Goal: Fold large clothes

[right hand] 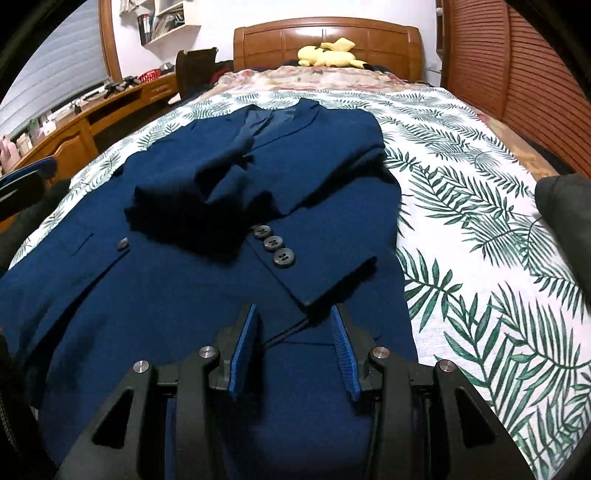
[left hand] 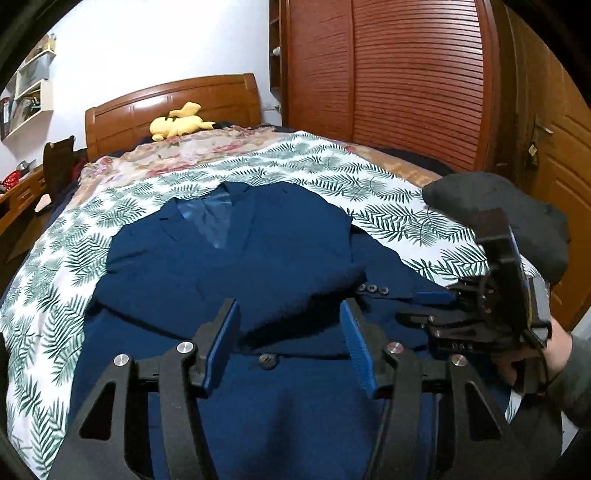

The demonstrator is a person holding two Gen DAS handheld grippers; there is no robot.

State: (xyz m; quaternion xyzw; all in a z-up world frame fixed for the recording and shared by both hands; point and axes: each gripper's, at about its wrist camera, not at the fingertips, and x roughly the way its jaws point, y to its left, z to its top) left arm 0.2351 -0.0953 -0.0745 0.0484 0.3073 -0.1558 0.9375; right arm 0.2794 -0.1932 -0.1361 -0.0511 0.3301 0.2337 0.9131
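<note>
A navy suit jacket point(left hand: 229, 258) lies face up on the bed, collar toward the headboard, with both sleeves folded across its chest. In the right wrist view the jacket point(right hand: 147, 295) shows a sleeve cuff with three dark buttons point(right hand: 273, 243) on top. My left gripper point(left hand: 290, 332) is open just above the jacket's lower front, near a front button point(left hand: 266, 361); nothing sits between its blue pads. My right gripper point(right hand: 293, 332) is open over the hem beside the cuff's corner. The right gripper point(left hand: 424, 306) also appears low at the jacket's right edge, held by a hand.
A leaf-print sheet point(right hand: 480, 258) covers the bed. A black garment point(left hand: 498, 206) lies at its right edge. A yellow plush toy point(right hand: 328, 51) rests by the wooden headboard point(right hand: 325, 33). A wooden desk point(right hand: 92, 110) stands to the left and a slatted wardrobe point(left hand: 406, 81) to the right.
</note>
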